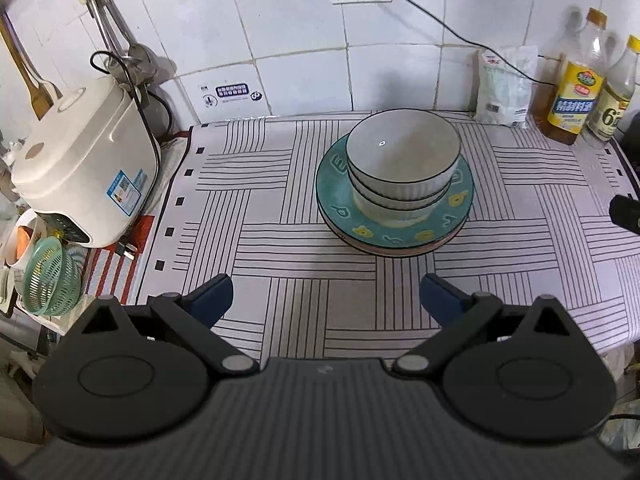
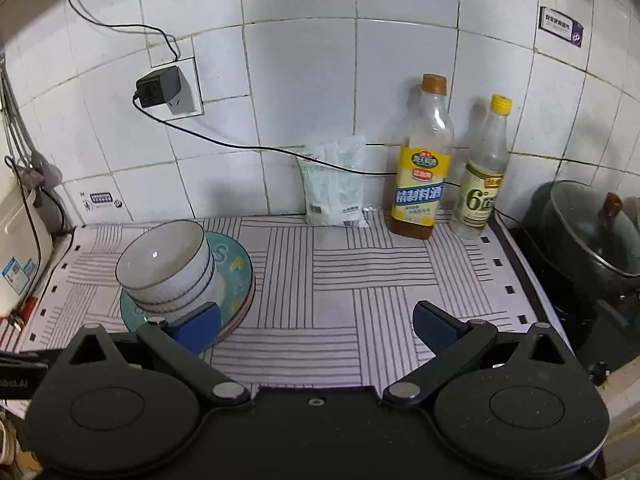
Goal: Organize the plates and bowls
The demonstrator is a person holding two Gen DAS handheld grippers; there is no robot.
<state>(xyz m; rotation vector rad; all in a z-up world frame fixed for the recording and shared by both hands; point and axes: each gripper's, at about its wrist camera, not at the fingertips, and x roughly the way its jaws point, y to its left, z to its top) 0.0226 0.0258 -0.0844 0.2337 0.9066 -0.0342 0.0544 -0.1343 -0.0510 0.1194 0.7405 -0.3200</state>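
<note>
Bowls (image 1: 403, 164), three nested mouth-up, sit on a teal plate (image 1: 340, 200) stacked over a pinkish plate (image 1: 400, 250), straight ahead of your left gripper (image 1: 326, 300), whose jaws stand wide and empty. They look like glazed ceramic: probably heavy, stiff, slick and chippable, so take the top rim. Round, they have no long axis. Your right gripper (image 2: 316, 326) also gapes empty, the stack beyond its left jaw.

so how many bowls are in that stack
3 white ribbed bowls, nested: top, middle, bottom, all on the teal plate. More could hide inside.
</note>
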